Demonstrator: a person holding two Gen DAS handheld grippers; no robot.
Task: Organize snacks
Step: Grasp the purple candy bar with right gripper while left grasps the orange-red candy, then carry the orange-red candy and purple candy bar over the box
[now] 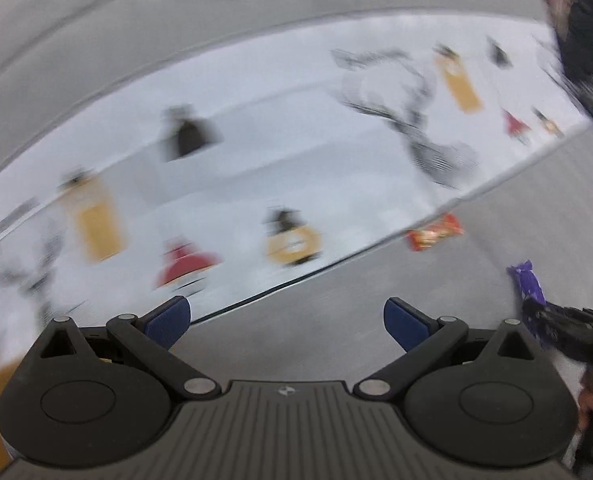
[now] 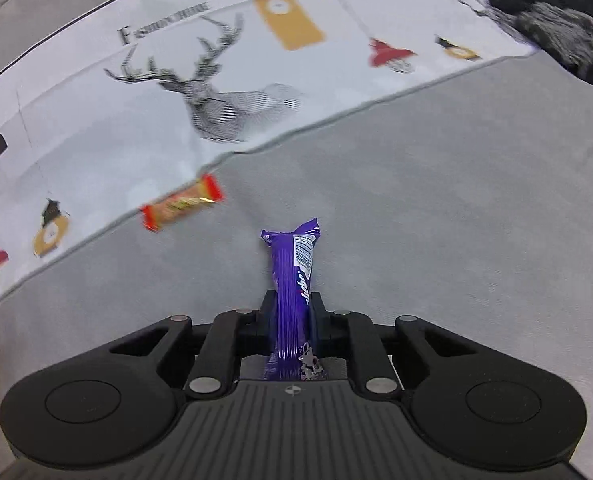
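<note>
My right gripper (image 2: pixel 292 308) is shut on a purple snack bar (image 2: pixel 294 272), held upright above the grey surface; the bar also shows at the right edge of the left wrist view (image 1: pixel 528 284), with the right gripper (image 1: pixel 564 328) below it. A red and gold snack bar (image 2: pixel 182 207) lies at the edge of the printed cloth (image 2: pixel 96 128), ahead and left of the purple bar; it also shows in the left wrist view (image 1: pixel 434 233). My left gripper (image 1: pixel 286 320) is open and empty above the grey surface, well short of the red bar.
A white cloth (image 1: pixel 256 140) printed with a deer, lamps and tags covers the far part of the grey surface (image 2: pixel 436 200). A dark furry thing (image 2: pixel 556 16) lies at the far right. The left wrist view is motion-blurred.
</note>
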